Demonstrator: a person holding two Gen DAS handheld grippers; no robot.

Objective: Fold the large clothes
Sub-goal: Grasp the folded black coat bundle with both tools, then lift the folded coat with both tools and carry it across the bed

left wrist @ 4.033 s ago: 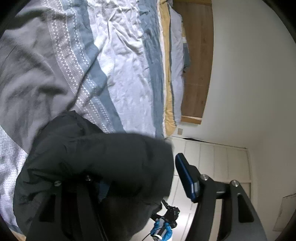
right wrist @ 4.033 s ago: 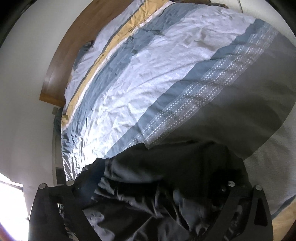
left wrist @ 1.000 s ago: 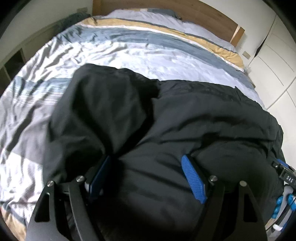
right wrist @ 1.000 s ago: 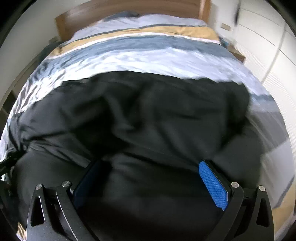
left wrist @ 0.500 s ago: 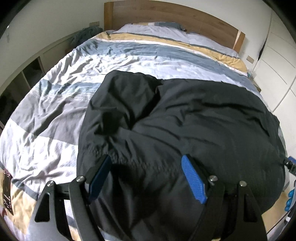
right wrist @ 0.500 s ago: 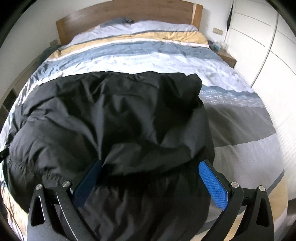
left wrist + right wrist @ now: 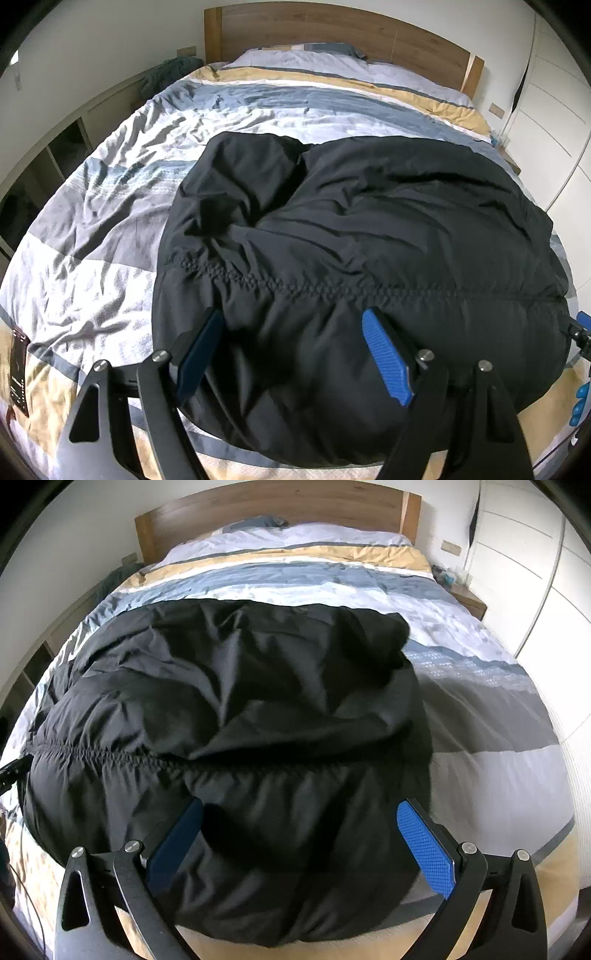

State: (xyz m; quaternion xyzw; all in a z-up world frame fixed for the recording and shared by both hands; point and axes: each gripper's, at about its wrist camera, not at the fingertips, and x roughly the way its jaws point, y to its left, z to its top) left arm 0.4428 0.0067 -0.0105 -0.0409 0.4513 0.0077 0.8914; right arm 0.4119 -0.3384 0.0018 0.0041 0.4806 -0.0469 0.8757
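**Jacket laid out on bed: handling and grip points**

Location. The black jacket [image 7: 362,236] lies spread on the striped duvet [image 7: 110,221], at the foot half of the bed, well apart from the headboard [image 7: 332,33]. Its near end overhangs or reaches the foot edge.

Tool state. The left gripper [image 7: 295,354] hovers over the near end of the jacket with jaws wide apart; the pads do not press on the fabric. The right gripper [image 7: 299,842] stands the same way: jaws apart, nothing clamped.

Handling. The jacket looks padded and puffy, with a thin, smooth shell. Expect it to be light, soft and somewhat slippery; it holds no shape and will spring back after folding. A shallow pinch may slide off the shell.

Grip points. Take hold at seams or edges, where layers bunch. The gathered seam [image 7: 295,288] running across the near part is a firm line. The outer side edges suit a lengthwise fold, one gripper per side.

Orientation. The long axis appears to run across the bed, parallel to the gathered seam. A bunched fold [image 7: 236,184], possibly a sleeve or hood, lies at the far left. Which end is the collar cannot be told.
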